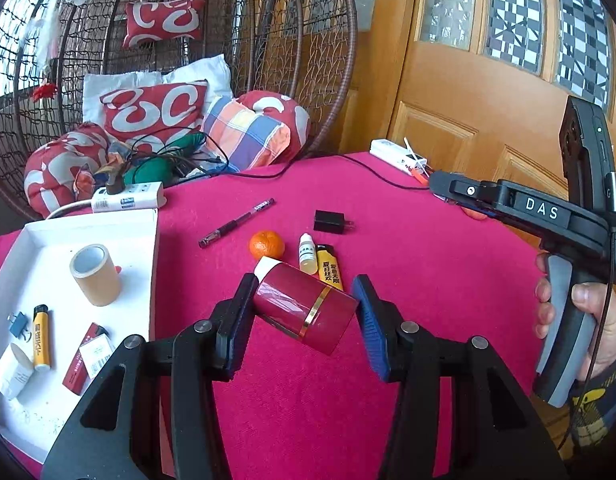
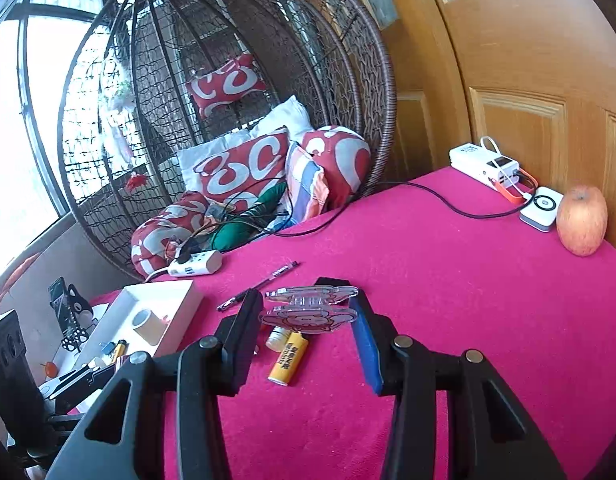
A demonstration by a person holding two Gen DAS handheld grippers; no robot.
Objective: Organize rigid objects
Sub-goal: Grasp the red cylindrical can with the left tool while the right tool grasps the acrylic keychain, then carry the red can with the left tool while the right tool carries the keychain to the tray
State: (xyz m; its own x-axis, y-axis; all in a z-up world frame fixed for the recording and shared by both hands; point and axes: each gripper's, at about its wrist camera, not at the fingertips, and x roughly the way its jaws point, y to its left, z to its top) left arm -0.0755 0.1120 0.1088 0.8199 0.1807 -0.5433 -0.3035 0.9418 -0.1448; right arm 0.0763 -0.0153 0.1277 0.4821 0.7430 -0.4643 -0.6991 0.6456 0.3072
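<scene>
Left wrist view, frame centre: the left gripper (image 1: 306, 314) clamps a maroon box (image 1: 304, 308), long axis running upper left to lower right; the right gripper (image 2: 308, 316) grips an acrylic stand (image 2: 309, 308)

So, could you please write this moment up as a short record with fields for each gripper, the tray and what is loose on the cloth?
left gripper: fingers around a red box with a gold band, tilted, contact not certain
right gripper: fingers either side of a clear acrylic cartoon stand, grip uncertain
white tray: tape roll, yellow lighter, red pack, binder clip
loose on pink cloth: pen, tangerine, dropper bottle, second yellow lighter, black charger
far edge: apple
</scene>
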